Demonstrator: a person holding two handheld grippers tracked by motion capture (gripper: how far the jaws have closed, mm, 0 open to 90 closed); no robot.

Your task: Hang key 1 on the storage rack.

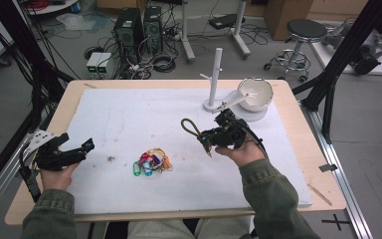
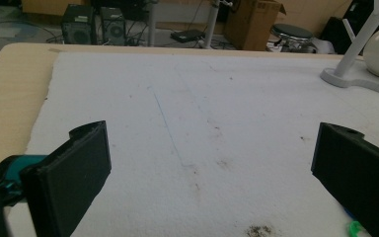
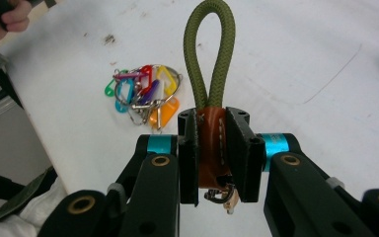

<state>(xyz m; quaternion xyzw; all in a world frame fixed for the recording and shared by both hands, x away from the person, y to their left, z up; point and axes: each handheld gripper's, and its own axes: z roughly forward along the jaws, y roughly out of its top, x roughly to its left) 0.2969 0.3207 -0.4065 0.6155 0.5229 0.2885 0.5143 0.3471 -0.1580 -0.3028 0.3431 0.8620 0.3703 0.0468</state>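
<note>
The right gripper (image 3: 212, 163) is pinching an olive rope-loop keychain (image 3: 210, 64) by its brown leather band, lifted clear of the white mat (image 1: 129, 119). The peg stand (image 1: 214, 79) is likely waiting; left gripper (image 1: 74, 152) is hovering, jaws spread, beside the coloured key tags (image 1: 151, 162).

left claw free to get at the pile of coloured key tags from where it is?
Probably yes. The left claw is open and holds nothing, and only bare white mat lies between it and the coloured key tags. The right claw, shut on the olive rope-loop keychain, sits off to the other side.
</note>
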